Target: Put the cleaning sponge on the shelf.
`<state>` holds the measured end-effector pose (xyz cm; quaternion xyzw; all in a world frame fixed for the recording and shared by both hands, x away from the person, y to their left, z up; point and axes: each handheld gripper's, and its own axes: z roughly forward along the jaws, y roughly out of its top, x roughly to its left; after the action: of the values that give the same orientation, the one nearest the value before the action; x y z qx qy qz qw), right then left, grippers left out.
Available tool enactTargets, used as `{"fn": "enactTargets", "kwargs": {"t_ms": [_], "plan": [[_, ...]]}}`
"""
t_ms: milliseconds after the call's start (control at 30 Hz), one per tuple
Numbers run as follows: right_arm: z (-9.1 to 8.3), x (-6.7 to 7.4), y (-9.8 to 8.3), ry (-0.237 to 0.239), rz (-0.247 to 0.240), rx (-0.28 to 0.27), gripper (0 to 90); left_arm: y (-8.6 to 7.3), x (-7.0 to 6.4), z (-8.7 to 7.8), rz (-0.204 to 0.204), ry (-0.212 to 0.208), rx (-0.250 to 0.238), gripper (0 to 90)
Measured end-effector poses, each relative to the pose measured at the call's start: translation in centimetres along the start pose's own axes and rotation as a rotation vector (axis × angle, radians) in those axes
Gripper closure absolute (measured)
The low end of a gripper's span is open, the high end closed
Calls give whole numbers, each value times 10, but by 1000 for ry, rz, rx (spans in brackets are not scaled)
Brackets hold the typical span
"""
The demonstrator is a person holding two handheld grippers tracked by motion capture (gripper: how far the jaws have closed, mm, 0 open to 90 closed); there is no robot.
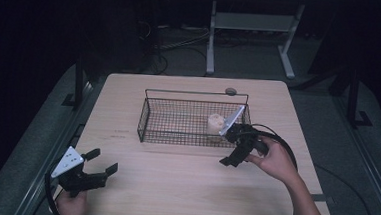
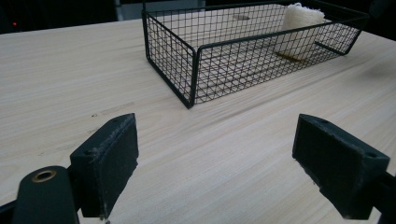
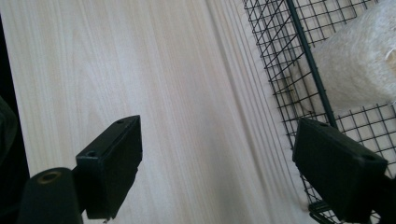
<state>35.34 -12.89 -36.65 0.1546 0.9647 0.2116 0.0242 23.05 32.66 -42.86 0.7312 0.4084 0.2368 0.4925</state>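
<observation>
A black wire basket (image 1: 194, 92) stands in the middle of the light wooden table (image 1: 173, 186). Inside it, at its right end, sits a cream, rough-textured roll (image 1: 215, 123). My right gripper (image 1: 232, 151) hovers at the basket's front right corner, open and holding nothing. In the right gripper view one jaw hangs over the basket's rim (image 3: 303, 60), close to the roll (image 3: 359, 65), and the other is over bare table. My left gripper (image 1: 102, 161) is open near the table's front left corner. From there it looks toward the basket (image 2: 194, 79) and the roll (image 2: 299, 23).
A small round grey disc (image 1: 230, 91) lies at the table's far edge behind the basket. A white desk frame (image 1: 211, 38) and cables stand on the dark floor beyond. The right gripper's black cable (image 1: 286, 146) loops over the table's right side.
</observation>
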Motion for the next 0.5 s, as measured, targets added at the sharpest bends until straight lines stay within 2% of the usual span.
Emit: {"fn": "enactTargets", "kwargs": {"t_ms": [500], "plan": [[8, 8, -17, 20, 1, -5, 153, 0, -1, 0, 5, -1, -1, 138]]}}
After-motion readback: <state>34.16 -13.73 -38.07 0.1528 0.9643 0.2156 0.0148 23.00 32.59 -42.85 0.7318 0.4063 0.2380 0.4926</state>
